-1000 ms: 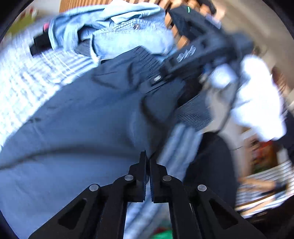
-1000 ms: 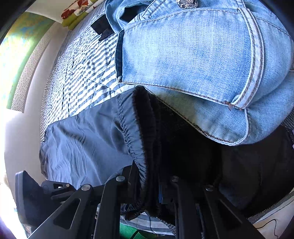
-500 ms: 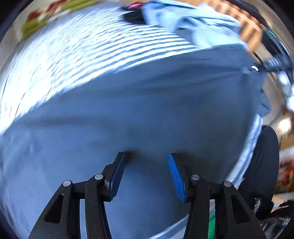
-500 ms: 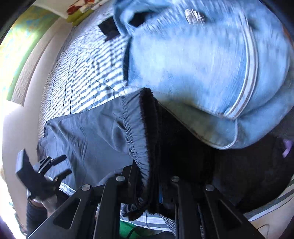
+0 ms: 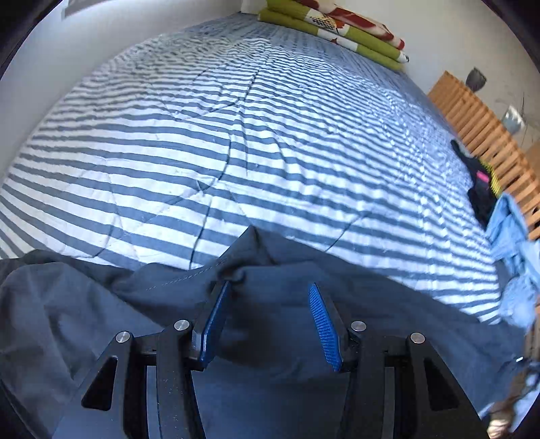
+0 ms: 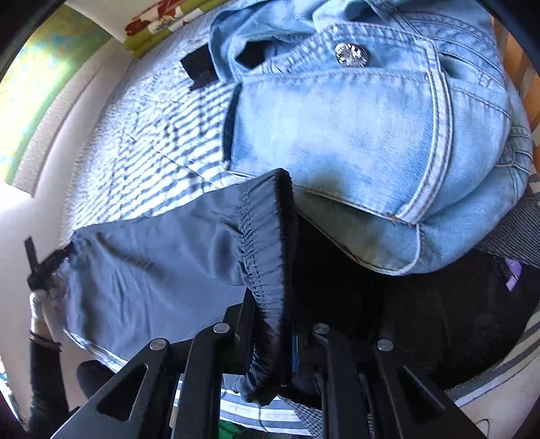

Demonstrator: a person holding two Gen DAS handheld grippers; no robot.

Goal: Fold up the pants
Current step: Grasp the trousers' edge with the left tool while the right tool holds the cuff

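Dark navy pants (image 5: 141, 304) lie stretched along the striped bed. In the left wrist view my left gripper (image 5: 268, 317) stands open over the rumpled hem end, and loose cloth bulges up between the blue pads (image 5: 212, 317) without being pinched. In the right wrist view my right gripper (image 6: 273, 337) is shut on the pants' elastic waistband (image 6: 263, 236), which hangs through the jaws. Far left in that view, a person's hand (image 6: 40, 304) holds the left gripper at the leg end.
Light-blue jeans (image 6: 354, 135) are heaped just beyond the waistband, with a black garment (image 6: 422, 320) under them. The striped bedcover (image 5: 236, 135) spreads wide ahead. A folded green and red blanket (image 5: 337, 27) lies at the far end, with wooden slats (image 5: 482, 125) along the right.
My left gripper went from shut near the waistband to open and swept along the pants to the hem end, rolling as it went. The right gripper kept its grip and barely moved.
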